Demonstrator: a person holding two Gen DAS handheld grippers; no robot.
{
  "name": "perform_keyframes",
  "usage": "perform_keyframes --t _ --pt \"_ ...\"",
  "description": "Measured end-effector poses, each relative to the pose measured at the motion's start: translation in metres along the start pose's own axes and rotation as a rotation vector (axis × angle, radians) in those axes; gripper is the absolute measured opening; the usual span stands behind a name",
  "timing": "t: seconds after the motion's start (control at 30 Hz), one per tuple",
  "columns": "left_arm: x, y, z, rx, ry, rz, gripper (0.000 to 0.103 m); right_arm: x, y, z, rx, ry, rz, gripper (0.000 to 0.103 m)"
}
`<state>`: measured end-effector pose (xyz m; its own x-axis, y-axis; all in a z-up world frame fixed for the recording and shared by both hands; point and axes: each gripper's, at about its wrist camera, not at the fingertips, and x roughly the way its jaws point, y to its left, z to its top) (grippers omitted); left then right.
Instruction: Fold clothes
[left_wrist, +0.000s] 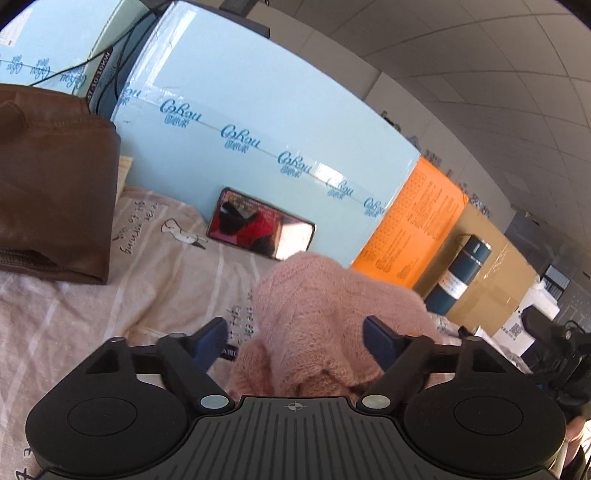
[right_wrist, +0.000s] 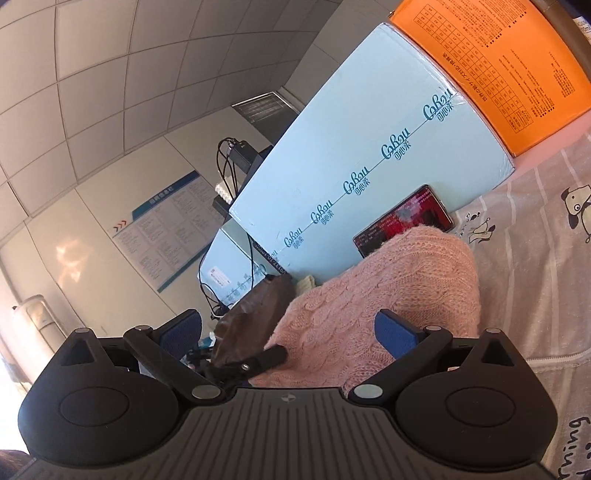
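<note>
Lying bunched on the printed sheet (left_wrist: 74, 314), one pink sweater (left_wrist: 325, 314) sits between two wide-open, empty hand-held grippers (left_wrist: 295, 341) (right_wrist: 291, 334).

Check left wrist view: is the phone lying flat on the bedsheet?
No. The phone stands on its long edge, propped against the light blue box behind the pink sweater.
</note>
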<state>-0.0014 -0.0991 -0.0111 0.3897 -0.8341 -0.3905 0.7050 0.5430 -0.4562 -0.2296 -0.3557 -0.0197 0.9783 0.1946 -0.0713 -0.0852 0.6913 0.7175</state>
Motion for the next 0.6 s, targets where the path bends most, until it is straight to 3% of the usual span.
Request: perform_keyframes --t 0.07,0.17,0.23,0.3,0.43,0.5,0.57,0.6 --pt "-0.001 0.0 0.003 -0.001 -0.015 0.023 0.09 0.004 -0.004 -0.001 0.009 0.019 -0.035 0.101" --pt "0.017 0.005 -0.003 0.002 0.071 0.055 0.09 0.014 -0.015 -0.004 0.04 0.055 -0.118 0.101" --pt "0.02 0.006 -0.006 -0.016 0.086 0.025 0.09 0.02 -0.023 -0.006 0.06 0.071 -0.169 0.101" --pt "0.021 0.006 -0.008 -0.037 0.093 -0.012 0.09 0.018 -0.025 -0.007 0.065 0.061 -0.168 0.101" --pt "0.025 0.007 -0.012 -0.079 0.108 -0.087 0.093 -0.001 -0.016 -0.005 0.035 -0.091 -0.179 0.101" --pt "0.026 0.008 -0.014 -0.099 0.116 -0.124 0.099 -0.005 -0.012 -0.003 -0.023 -0.158 -0.315 0.102" --pt "0.028 0.009 -0.017 -0.12 0.123 -0.161 0.1 0.001 -0.02 -0.002 -0.017 -0.14 -0.465 0.101" --pt "0.029 0.009 -0.018 -0.131 0.127 -0.179 0.1 0.005 -0.027 -0.002 0.019 -0.101 -0.482 0.101"
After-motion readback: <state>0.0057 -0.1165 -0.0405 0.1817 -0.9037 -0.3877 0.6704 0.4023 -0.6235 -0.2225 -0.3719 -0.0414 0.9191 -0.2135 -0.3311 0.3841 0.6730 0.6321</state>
